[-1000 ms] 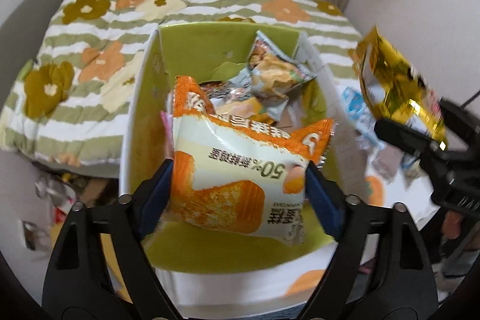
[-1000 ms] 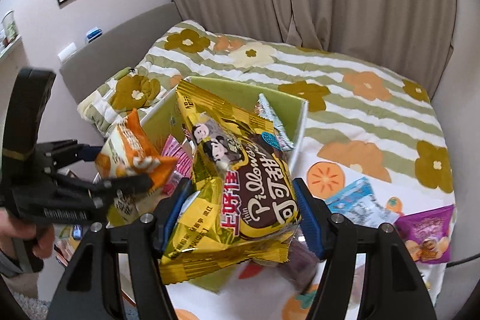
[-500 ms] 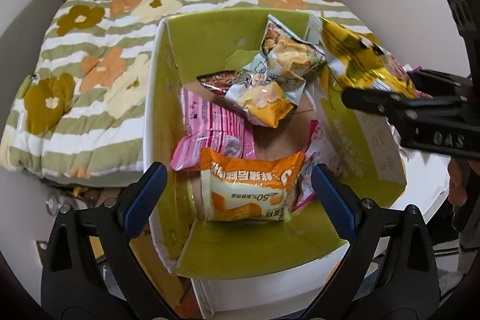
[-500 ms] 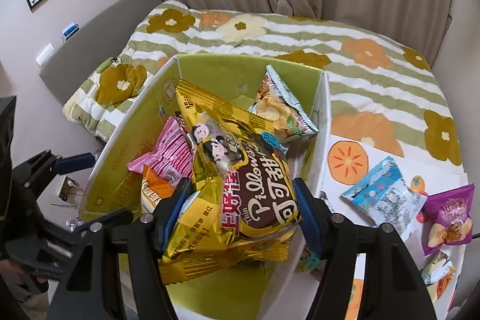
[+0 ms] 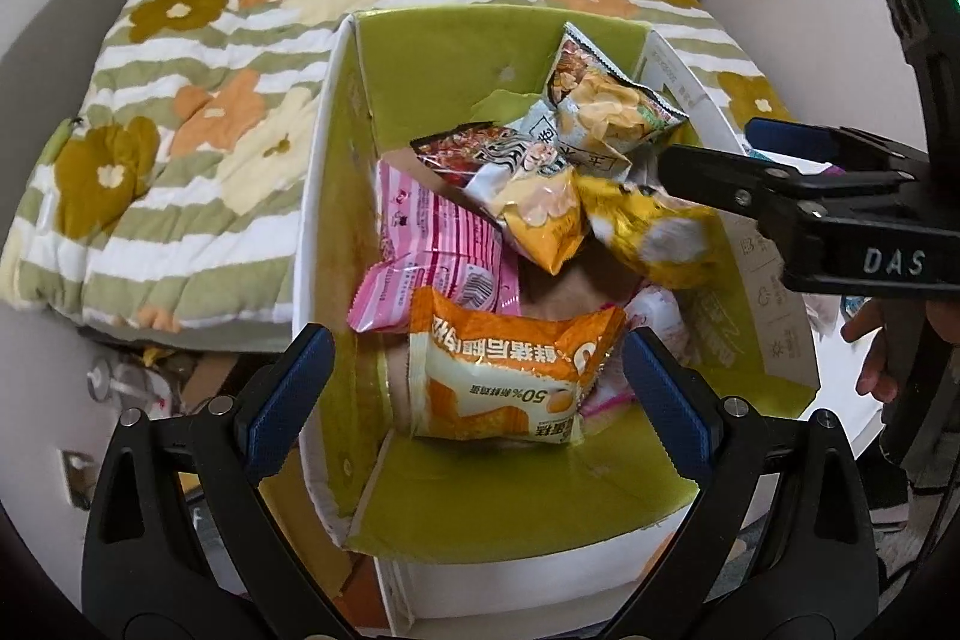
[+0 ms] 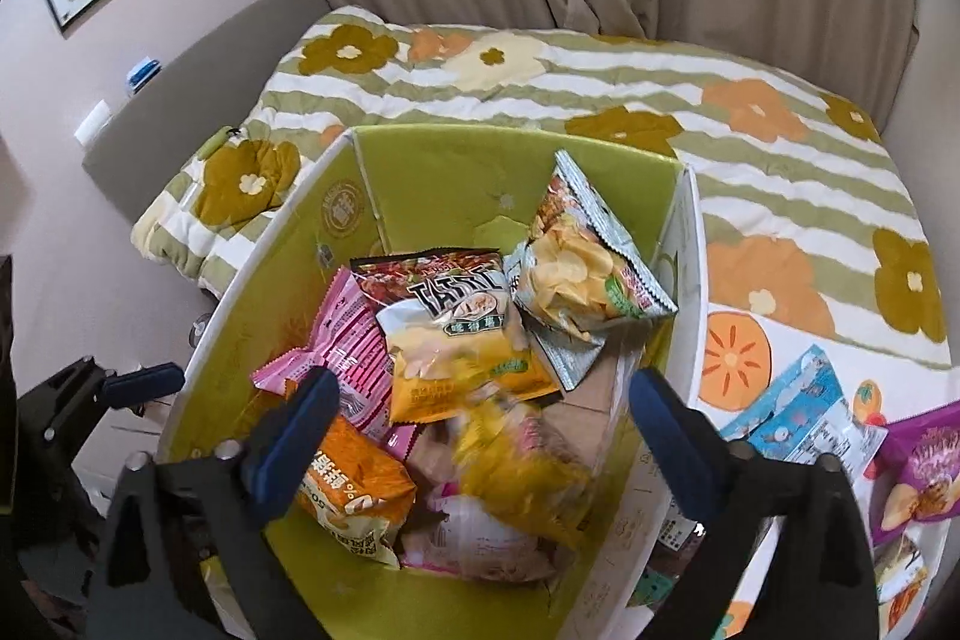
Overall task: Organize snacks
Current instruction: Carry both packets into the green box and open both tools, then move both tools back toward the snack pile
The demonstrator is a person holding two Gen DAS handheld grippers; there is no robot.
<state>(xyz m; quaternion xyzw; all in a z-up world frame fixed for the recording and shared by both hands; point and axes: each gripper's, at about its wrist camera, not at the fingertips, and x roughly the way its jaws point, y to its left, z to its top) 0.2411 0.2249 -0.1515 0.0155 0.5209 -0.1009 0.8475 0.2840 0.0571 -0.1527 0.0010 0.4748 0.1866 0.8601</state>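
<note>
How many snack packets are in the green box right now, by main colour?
Pink striped packet: 1
Orange packet: 1
Yellow packet, blurred: 1
Red-and-yellow packet: 1
Silver-green chips packet: 1
Pale packet at the bottom: 1
Total: 6 visible in the green box; others may lie hidden underneath.
</note>
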